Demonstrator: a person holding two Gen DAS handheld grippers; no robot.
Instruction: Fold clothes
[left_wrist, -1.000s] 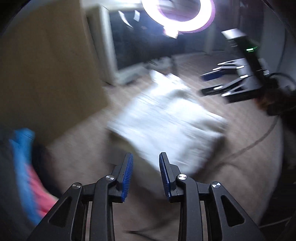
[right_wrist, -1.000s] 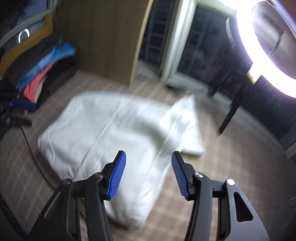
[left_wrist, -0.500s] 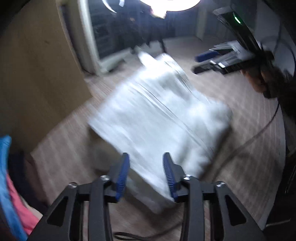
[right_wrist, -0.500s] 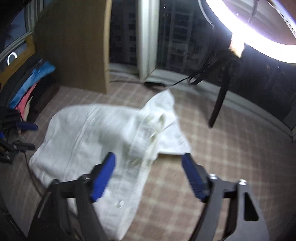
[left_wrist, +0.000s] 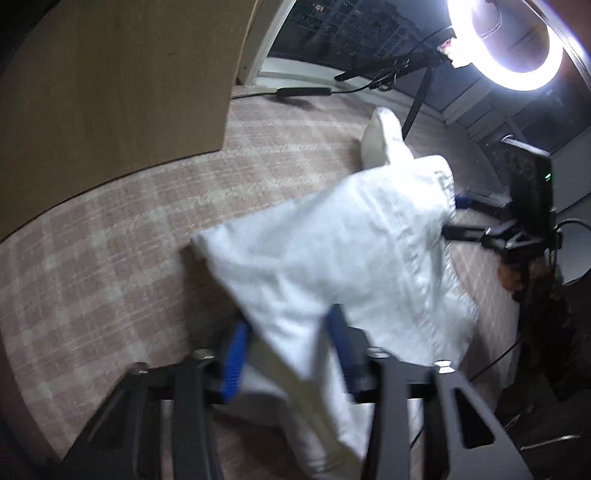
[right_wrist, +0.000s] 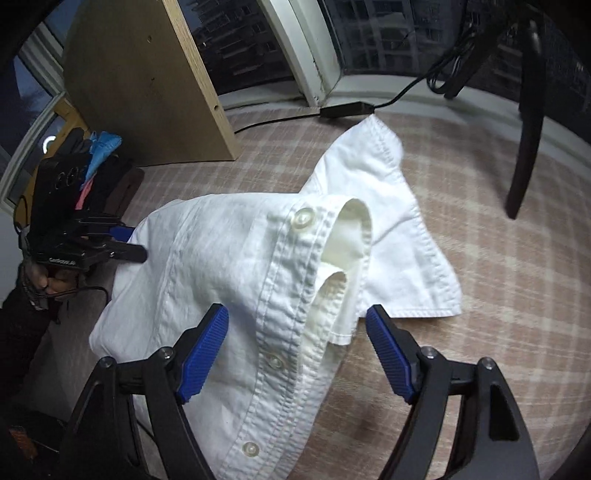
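A white shirt (right_wrist: 258, 280) lies bunched on the checked carpet (right_wrist: 498, 295), its button strip running toward the right gripper (right_wrist: 295, 350). That gripper's jaws are closing with the button strip and a fold of cloth between them, the blue pads not yet pressing. The left gripper (left_wrist: 288, 354) is closing too – a corner of the shirt hangs between its pads, though blur hides whether they pinch it. A ring light (left_wrist: 517, 40) glares above
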